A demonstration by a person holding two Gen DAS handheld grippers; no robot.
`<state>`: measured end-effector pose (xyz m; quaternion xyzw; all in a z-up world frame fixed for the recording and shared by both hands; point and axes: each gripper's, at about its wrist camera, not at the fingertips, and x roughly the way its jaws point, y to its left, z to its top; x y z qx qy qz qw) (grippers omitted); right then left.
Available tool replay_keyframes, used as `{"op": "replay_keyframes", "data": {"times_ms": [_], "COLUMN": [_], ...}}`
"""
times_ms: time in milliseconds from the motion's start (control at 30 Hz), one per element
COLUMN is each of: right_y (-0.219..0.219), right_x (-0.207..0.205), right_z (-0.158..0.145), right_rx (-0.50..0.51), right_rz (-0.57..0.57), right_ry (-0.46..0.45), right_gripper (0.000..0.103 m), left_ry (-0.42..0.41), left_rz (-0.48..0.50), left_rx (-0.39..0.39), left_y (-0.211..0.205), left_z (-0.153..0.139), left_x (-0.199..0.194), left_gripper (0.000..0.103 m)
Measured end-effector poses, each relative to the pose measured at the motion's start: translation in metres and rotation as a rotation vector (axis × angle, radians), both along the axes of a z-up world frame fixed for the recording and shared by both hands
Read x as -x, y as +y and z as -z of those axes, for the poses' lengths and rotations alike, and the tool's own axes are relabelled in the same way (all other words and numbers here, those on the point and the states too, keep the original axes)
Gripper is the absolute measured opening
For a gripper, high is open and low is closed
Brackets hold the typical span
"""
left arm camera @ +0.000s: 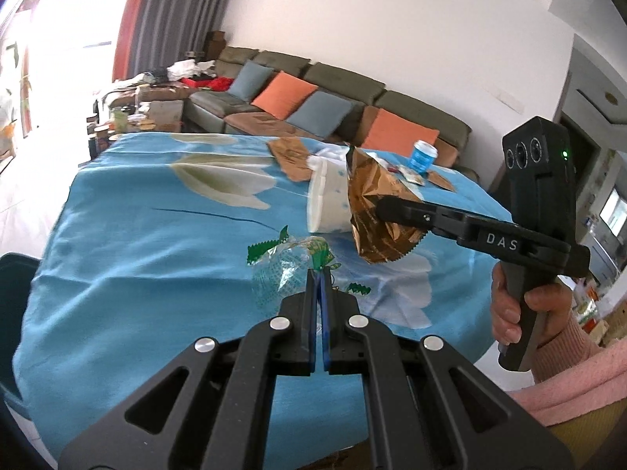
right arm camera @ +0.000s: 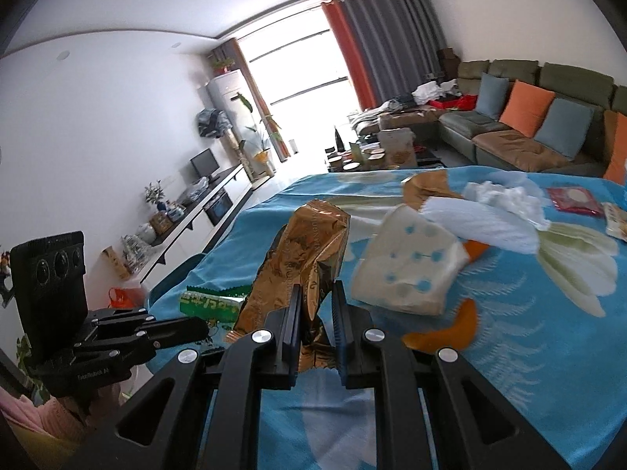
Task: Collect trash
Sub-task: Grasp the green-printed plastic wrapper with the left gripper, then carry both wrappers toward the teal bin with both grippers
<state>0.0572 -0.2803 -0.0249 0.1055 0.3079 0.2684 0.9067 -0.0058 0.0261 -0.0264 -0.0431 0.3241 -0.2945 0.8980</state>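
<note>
Blue cloth: a flower-printed blue cloth [left arm camera: 129, 243] covers the tabletop, and litter is scattered across it.
Left gripper: the left gripper [left arm camera: 319, 274] has its jaws pressed together on a thin clear-and-green plastic wrapper [left arm camera: 290, 270], which hangs crumpled from the tips above the cloth.
Right gripper: the right gripper [right arm camera: 317, 293] is clamped on the lower end of a gold foil snack bag [right arm camera: 301, 262]; its jaws stand slightly apart with the foil pinched between them.
Gold bag position: in the left wrist view the bag [left arm camera: 372, 211] is lifted off the cloth, just in front of a white tissue pack with blue dots [left arm camera: 327, 199].
Right hand: a hand [left arm camera: 521, 309] in a pink sleeve grips the handle of the right gripper at the right edge of the left wrist view.
Other trash: torn brown paper [left arm camera: 292, 156] lies beyond the tissue pack, crumpled white tissue [right arm camera: 505, 192] lies near it, and a red packet [right arm camera: 574, 199] rests toward the far right of the cloth.
Blue cup: a blue-and-white cup [left arm camera: 423, 154] stands at the far edge of the tabletop.
Orange pieces: two orange curved scraps [right arm camera: 446, 325] lie on the cloth beside the tissue pack.
Room: a grey-brown sofa [right arm camera: 521, 133] with orange and blue cushions runs behind the tabletop; grey and orange curtains [right arm camera: 376, 35] flank a bright window.
</note>
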Motion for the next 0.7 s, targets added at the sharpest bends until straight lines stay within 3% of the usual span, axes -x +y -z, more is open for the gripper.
{"op": "replay_keyframes", "data": {"times_ms": [700], "right_y": [0.079], "right_x": [-0.022], "right_z": [-0.012], "right_rx": [0.025], "right_rz": [-0.16], "right_ry": [-0.016], "right_gripper": [0.013], "left_ry": [-0.032], "left_rz": [-0.209], "left_rx": [-0.006], "left_y": [0.085], "left_z": [-0.013], "left_x": [0.01], "left_gripper": [0.002]}}
